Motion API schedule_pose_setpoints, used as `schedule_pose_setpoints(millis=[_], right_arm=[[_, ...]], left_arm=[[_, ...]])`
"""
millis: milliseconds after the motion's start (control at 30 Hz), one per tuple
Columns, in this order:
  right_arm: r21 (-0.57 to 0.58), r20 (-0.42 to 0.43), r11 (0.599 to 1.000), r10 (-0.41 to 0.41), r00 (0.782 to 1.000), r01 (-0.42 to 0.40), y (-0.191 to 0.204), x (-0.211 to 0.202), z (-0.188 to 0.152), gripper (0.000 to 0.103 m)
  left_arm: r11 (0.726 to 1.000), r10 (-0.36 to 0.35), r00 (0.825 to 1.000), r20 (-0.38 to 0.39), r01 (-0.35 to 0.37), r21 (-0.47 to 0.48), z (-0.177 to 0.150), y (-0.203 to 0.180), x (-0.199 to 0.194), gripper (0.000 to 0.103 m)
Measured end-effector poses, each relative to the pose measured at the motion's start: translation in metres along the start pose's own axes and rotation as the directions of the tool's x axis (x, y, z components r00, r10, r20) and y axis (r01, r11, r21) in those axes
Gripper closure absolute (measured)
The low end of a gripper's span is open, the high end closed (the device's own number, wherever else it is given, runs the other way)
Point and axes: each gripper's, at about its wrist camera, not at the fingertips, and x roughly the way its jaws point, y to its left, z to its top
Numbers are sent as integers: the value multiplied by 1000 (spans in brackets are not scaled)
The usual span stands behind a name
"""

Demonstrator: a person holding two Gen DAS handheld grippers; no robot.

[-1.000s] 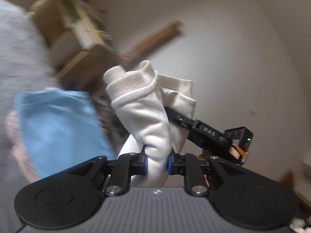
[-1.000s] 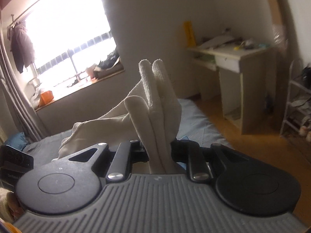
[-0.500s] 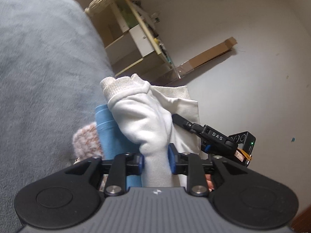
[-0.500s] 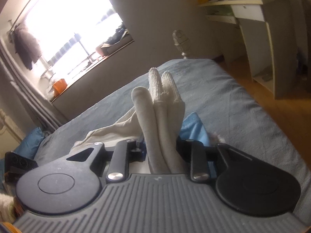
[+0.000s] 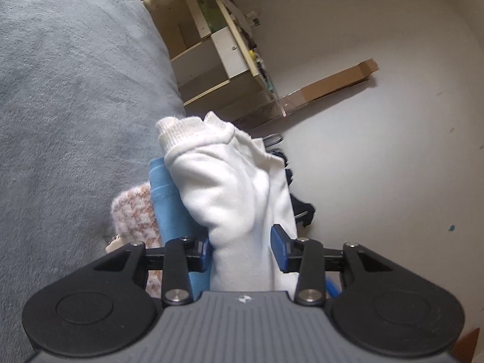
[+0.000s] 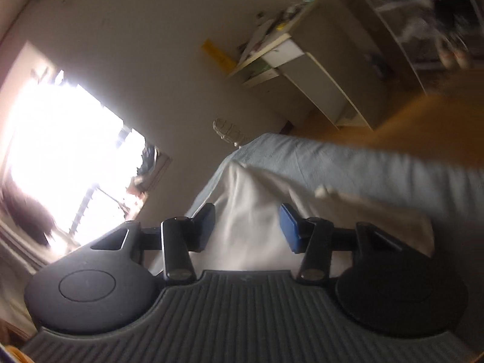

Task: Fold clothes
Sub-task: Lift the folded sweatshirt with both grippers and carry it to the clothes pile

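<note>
Both tools' jaws just opened around white garment.

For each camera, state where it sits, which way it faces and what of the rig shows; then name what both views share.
Left wrist: sits on the left gripper, facing along its jaws at the white garment, the blue cloth and the bed.
Right wrist: sits on the right gripper, rolled, facing the garment, bed, desk and window.
Shared: white garment, bed, desk; both jaws have just been opening, cloth between them.
</note>
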Motion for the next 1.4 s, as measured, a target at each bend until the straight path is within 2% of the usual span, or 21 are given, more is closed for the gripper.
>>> schedule_pose_setpoints(millis=[100,200,333,567,600,667,733,800,1100,1300,1400], right_arm=[[185,-41,983,-13,999,20,-34,-22,-43,55],[263,-69,965,-9,998,27,-49,-27,-71,54],[329,-42,943,57,998,-40,-58,-22,-84,54],[392,-63,919,79,995,-48,-60,-10,-89,51],[396,-66,917,81,995,-48,-59,-10,-90,51],[417,-70,908,84,994,-47,-58,-13,-96,51],[452,-66,890,102,993,-61,-57,-14,-105,50],[493,-68,866,129,989,-79,-54,-16,-117,49],[594,-98,791,253,962,-147,-42,3,-144,44],[664,-11,716,296,955,-214,-57,24,-134,44],[698,51,676,280,959,-235,-70,30,-132,50]], left_arm=[[1000,8,1000,-25,-8,-4,-7,-6,-1,53],[1000,12,999,-48,-12,-6,-18,-11,-3,50],[1000,9,996,-85,-9,1,-35,-20,-4,49],[1000,-2,997,-75,3,22,-54,-25,-7,48],[1000,-9,998,-68,10,7,-53,-23,-6,49],[998,-26,998,-56,24,-52,-49,-18,-5,62],[991,-45,997,-55,38,-126,-43,-14,-5,71],[982,-68,996,-61,56,-178,-39,-12,-2,73],[967,-132,989,-58,116,-227,-32,-27,9,74],[958,-145,988,-51,127,-255,-34,-20,7,74],[961,-141,989,-51,125,-245,-36,-15,4,74]])
